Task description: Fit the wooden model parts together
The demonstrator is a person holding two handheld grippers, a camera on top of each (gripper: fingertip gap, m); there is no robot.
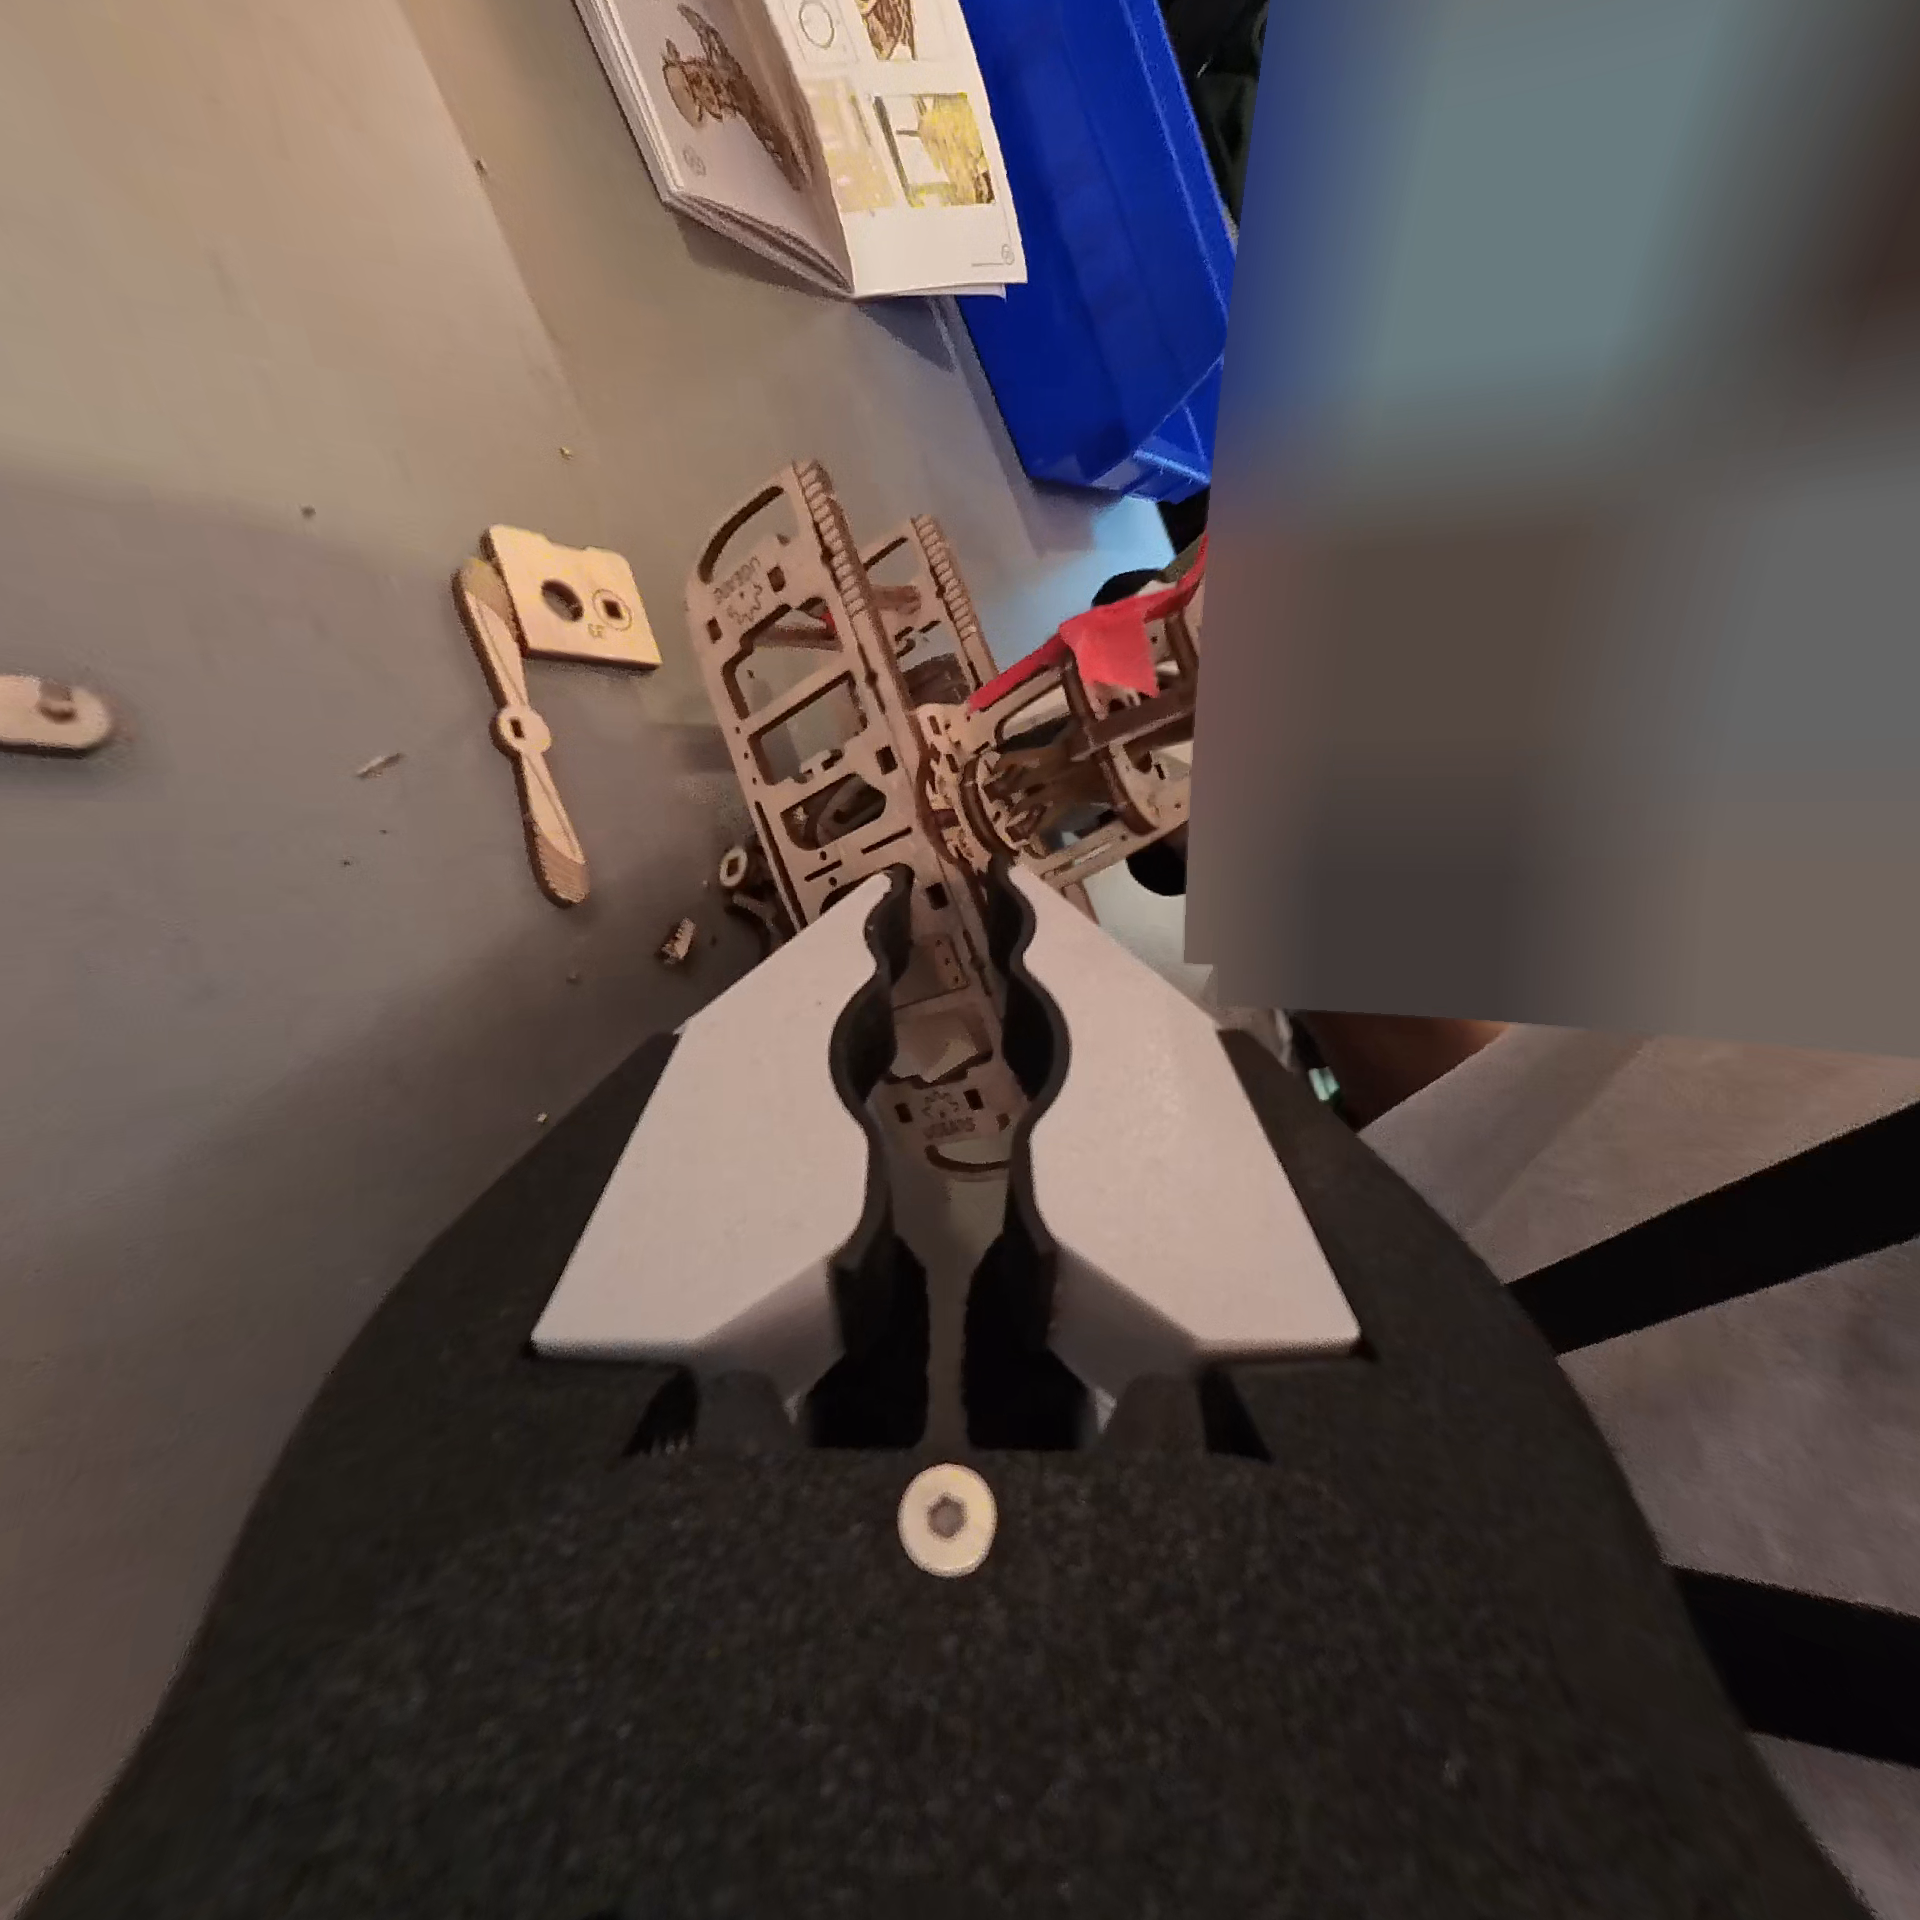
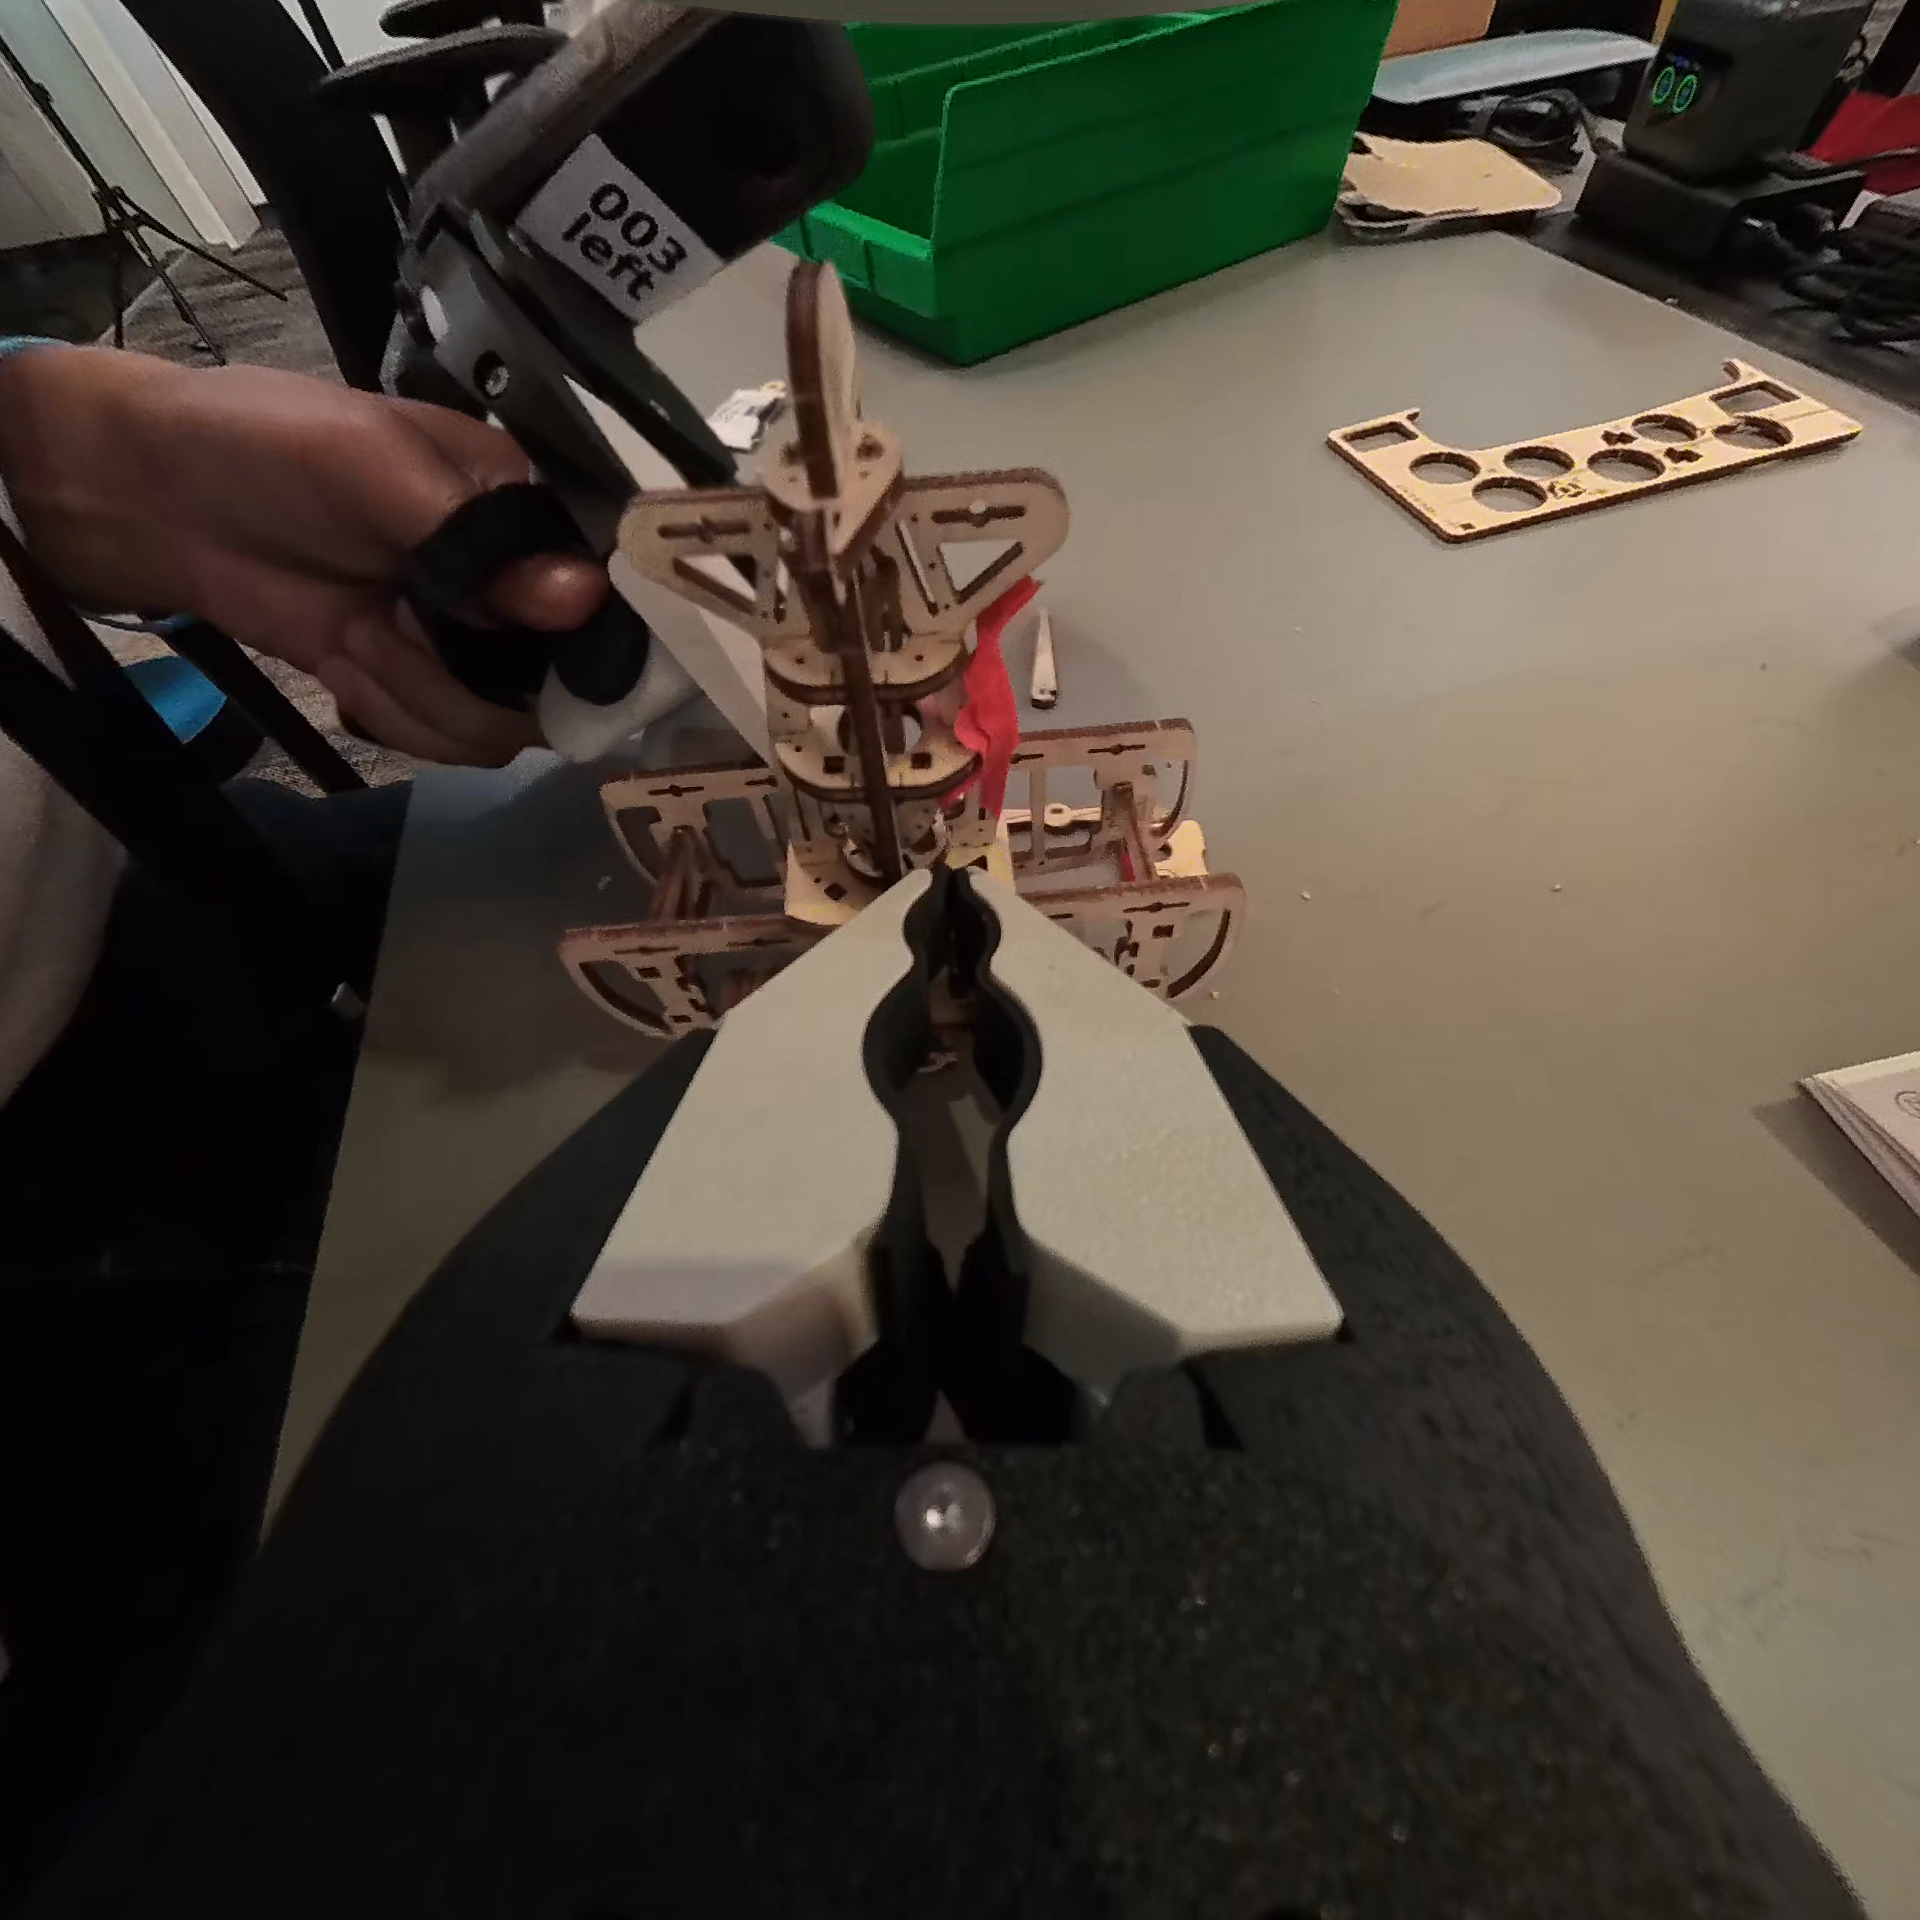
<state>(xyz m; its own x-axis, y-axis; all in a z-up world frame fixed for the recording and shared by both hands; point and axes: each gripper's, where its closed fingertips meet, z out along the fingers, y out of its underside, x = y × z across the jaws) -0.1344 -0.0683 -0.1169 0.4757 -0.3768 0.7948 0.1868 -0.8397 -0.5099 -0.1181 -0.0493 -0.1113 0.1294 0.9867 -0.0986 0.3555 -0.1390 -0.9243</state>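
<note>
A wooden biplane model (image 1: 821, 727) stands on the grey table (image 1: 260, 312), with a red ribbon (image 1: 1112, 644) on its body. My left gripper (image 1: 940, 883) is shut on one flat wing panel, which runs between the fingers. In the right wrist view the model (image 2: 862, 644) rises tail-up, its wings (image 2: 1132, 914) low by the table. My right gripper (image 2: 948, 878) is shut on a thin part of the model's body. The left gripper (image 2: 582, 312), held by a hand (image 2: 260, 520), grips the model from the left.
A loose wooden propeller (image 1: 530, 738), a square plate with holes (image 1: 577, 597) and a small piece (image 1: 52, 712) lie left of the model. An open booklet (image 1: 831, 135) and blue bin (image 1: 1101, 239) lie beyond. A green bin (image 2: 1091, 177) and punched wooden sheet (image 2: 1590, 462) sit farther off.
</note>
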